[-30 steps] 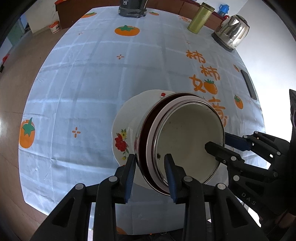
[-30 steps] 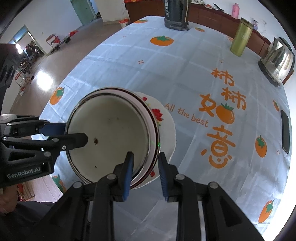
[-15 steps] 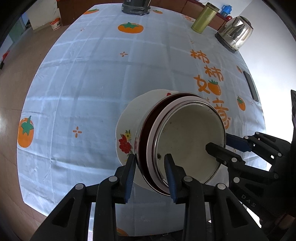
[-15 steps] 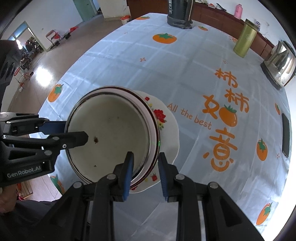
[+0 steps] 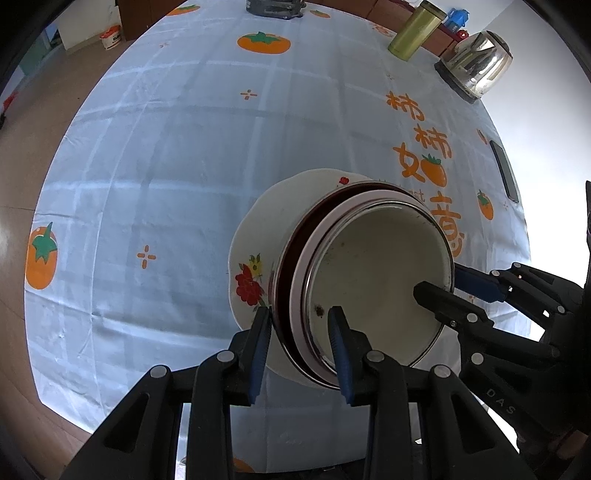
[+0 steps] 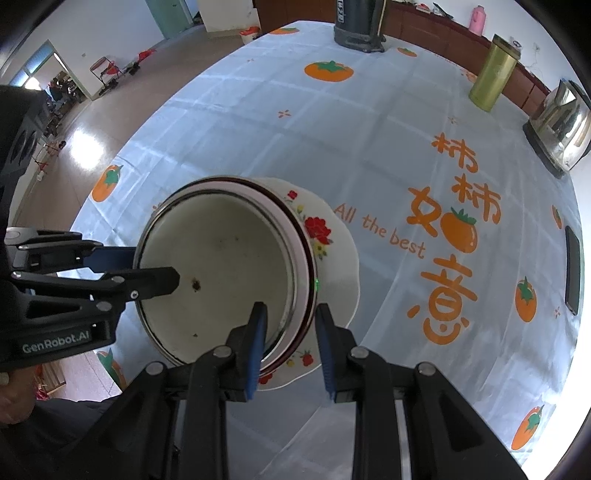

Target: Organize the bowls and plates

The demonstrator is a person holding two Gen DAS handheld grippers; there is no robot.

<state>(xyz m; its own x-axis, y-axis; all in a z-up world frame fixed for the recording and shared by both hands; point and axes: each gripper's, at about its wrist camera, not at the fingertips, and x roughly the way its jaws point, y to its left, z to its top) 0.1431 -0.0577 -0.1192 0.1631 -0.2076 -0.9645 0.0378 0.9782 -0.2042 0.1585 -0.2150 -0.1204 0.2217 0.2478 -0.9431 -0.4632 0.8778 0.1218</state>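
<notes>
A stack of nested bowls [image 5: 373,280] sits on a white floral plate [image 5: 255,254] at the near edge of the round table. The top bowl is cream inside with a metal rim; a dark red rim shows under it. My left gripper [image 5: 301,328] is shut on the stack's rim at its left side. My right gripper [image 6: 290,325] is shut on the rim at the opposite side, one finger inside the bowl [image 6: 221,273] and one outside. The plate shows in the right wrist view [image 6: 336,266] too. Each gripper is visible in the other's view.
The table carries a pale blue cloth with persimmon prints [image 5: 184,147]. At the far side stand a green-gold canister [image 5: 415,31], a steel kettle [image 5: 476,64] and a dark appliance [image 5: 275,5]. A black phone [image 5: 504,170] lies at the right edge.
The stack with the plate sits slightly farther in over the table than one second ago; both grippers keep the same hold on the rim.
</notes>
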